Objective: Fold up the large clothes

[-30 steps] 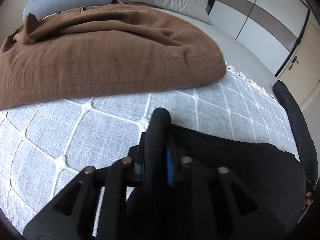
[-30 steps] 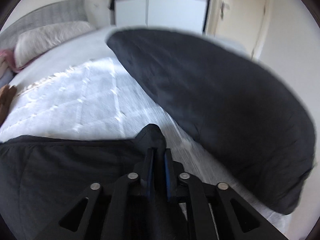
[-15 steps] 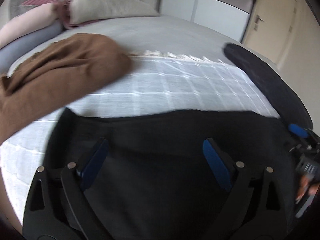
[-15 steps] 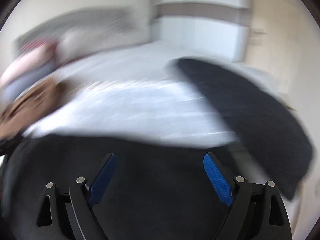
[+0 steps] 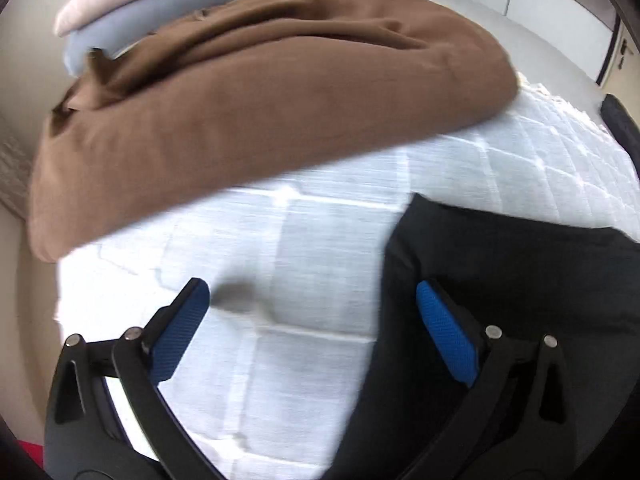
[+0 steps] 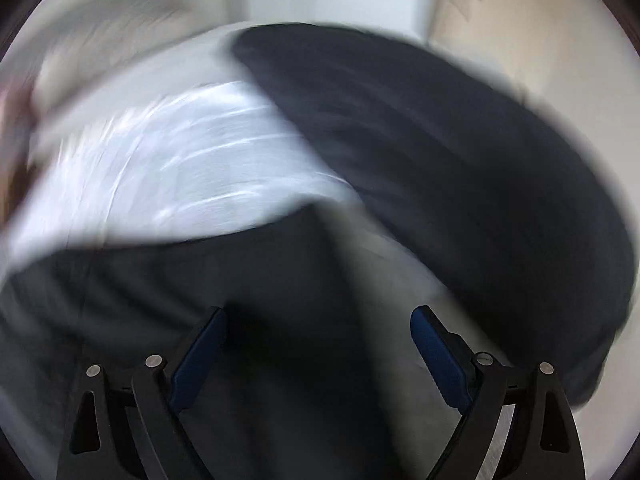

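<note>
Both grippers released over the pale quilted bedspread [image 5: 328,264], black garment laid down.

Brown folded blanket [image 5: 260,112] fills the upper left view; the black fabric garment [image 5: 520,280] occupies its lower right and the right view's lower half [image 6: 240,280]. Left gripper [image 5: 312,312] and right gripper [image 6: 318,340] have just been opening; jaws wide, nothing gripped. Next, judge the garment's left edge and re-grip squarely. Open bedspread lies between blanket and garment; a second dark cloth [image 6: 440,160] crowds the right view's upper right.
</note>
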A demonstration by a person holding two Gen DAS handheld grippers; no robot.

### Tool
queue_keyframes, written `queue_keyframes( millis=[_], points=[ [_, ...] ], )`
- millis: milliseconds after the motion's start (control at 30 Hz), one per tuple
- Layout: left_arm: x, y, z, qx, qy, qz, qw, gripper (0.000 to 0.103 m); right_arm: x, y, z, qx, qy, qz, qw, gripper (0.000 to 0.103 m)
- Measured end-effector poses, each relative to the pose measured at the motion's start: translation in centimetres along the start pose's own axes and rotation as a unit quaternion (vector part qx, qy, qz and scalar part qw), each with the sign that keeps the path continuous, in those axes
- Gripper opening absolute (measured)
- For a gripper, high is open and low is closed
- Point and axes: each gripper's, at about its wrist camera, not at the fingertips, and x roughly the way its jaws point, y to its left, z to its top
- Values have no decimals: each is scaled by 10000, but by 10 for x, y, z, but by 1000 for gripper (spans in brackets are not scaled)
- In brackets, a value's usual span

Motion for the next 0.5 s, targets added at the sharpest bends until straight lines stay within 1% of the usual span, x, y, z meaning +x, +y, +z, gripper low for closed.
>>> queue_keyframes(
  millis=[33,100,167,200,233,300,333,433,500],
  points=[
    [-4,3,-1,-25,2,58,10000,103,-3,-12,-2,69,-12,-75,9999,92],
    [-21,1,-7,97,-118,202,9997,103,-20,-21,-10,74,-72,151,9998,91],
    [-51,-9,-20,318,-361,154,9987,102,-51,-18,-23,-129,-441,67,9989,92],
    [-66,-17,-27,404,-480,55,9980,102,-64,-14,-29,-221,-607,42,9979,93],
    [-85,-27,-35,476,-603,-102,9970,102,-89,-6,-39,-372,-900,99,9952,93],
    [-110,-45,-51,542,-707,-411,9952,102,-118,9,-55,-513,-1159,321,9914,93],
    [-125,-59,-62,593,-708,-653,9936,102,-138,23,-69,-620,-1248,561,9886,93],
    [-152,-99,-89,888,-531,-1209,9873,102,-169,65,-104,-1025,-1108,1130,9821,93],
    [-166,-112,-108,1033,-509,-1449,9827,102,-181,97,-135,-1439,-880,1458,9748,93]
  ],
)
